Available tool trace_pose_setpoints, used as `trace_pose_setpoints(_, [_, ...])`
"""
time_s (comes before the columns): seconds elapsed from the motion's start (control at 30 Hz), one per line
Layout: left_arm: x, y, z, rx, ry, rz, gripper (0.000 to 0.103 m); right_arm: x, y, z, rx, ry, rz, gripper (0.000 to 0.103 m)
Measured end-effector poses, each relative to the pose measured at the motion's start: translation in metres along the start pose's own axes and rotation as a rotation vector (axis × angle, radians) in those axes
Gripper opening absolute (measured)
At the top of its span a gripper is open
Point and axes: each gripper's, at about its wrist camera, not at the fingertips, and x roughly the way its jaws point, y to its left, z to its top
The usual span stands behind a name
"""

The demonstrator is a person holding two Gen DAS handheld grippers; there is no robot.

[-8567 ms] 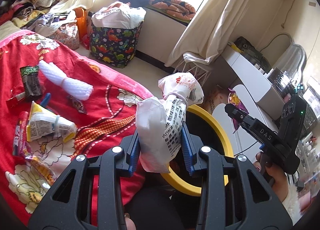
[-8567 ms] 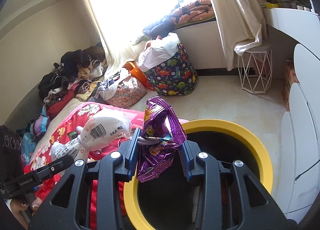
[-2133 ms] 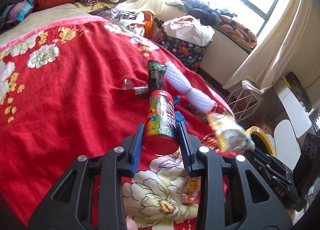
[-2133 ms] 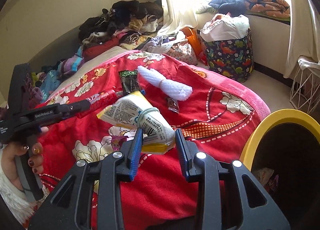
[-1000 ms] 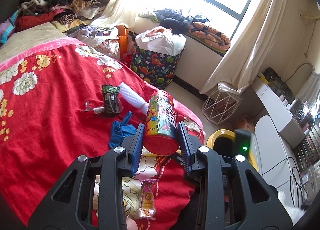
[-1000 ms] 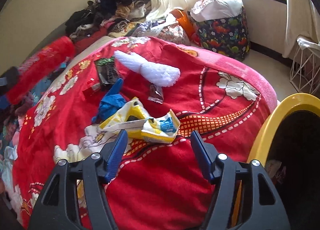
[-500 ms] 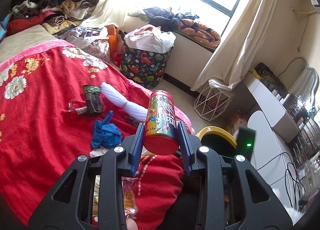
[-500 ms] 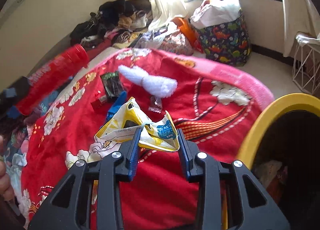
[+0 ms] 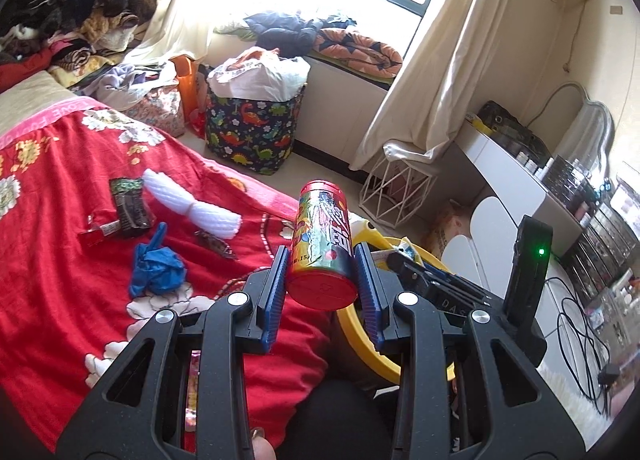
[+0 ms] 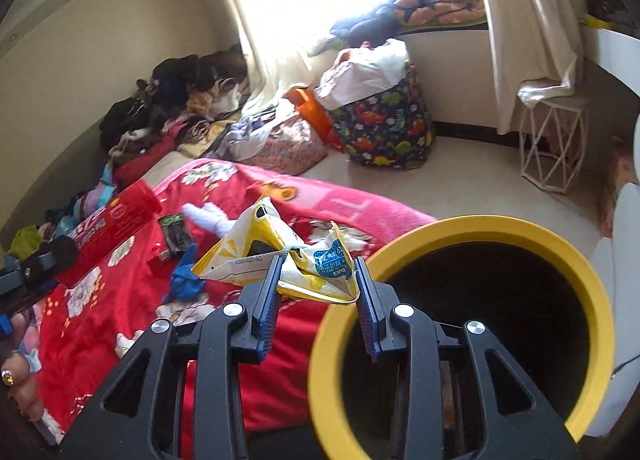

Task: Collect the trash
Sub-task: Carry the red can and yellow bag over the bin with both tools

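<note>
Left wrist view: left gripper (image 9: 320,280) clamps a red printed cylindrical can (image 9: 323,250), long axis pointing away, tilted up. Right gripper (image 10: 316,280), just closed, pinches a crumpled yellow-white foil packet (image 10: 280,256), lengthwise crosswise, beside the yellow-rimmed bin (image 10: 460,228).

Two black hand-held grippers with blue fingers

The left gripper (image 9: 320,280) has a black plastic frame with triangle-shaped holes, four round silver screws across its top, and flat blue fingers (image 9: 274,292) with fine ridges. The right gripper (image 10: 316,292) looks the same: black frame, silver screws, blue ridged fingers (image 10: 266,308). Seen from the left camera, the right gripper has white letters on its side and a tall black block at the back with a small green light. The person's hand (image 10: 18,376) has dark painted nails and a gold ring.
</note>
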Motion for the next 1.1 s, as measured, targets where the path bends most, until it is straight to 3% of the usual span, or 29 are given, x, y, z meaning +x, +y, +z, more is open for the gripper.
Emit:
trace_pose_setpoints(0.53, [0.014, -0.033, -0.008, 0.055, 0.031, -0.061, 0.026, -0.048, -0.059, 0.003, 0.066, -0.083, -0.142, 0.033])
trace_pose_setpoints(1.1, [0.038, -0.064, -0.024, 0.115, 0.099, -0.095, 0.027, -0.055, -0.092, -0.004, 0.137, -0.063, -0.227, 0.033])
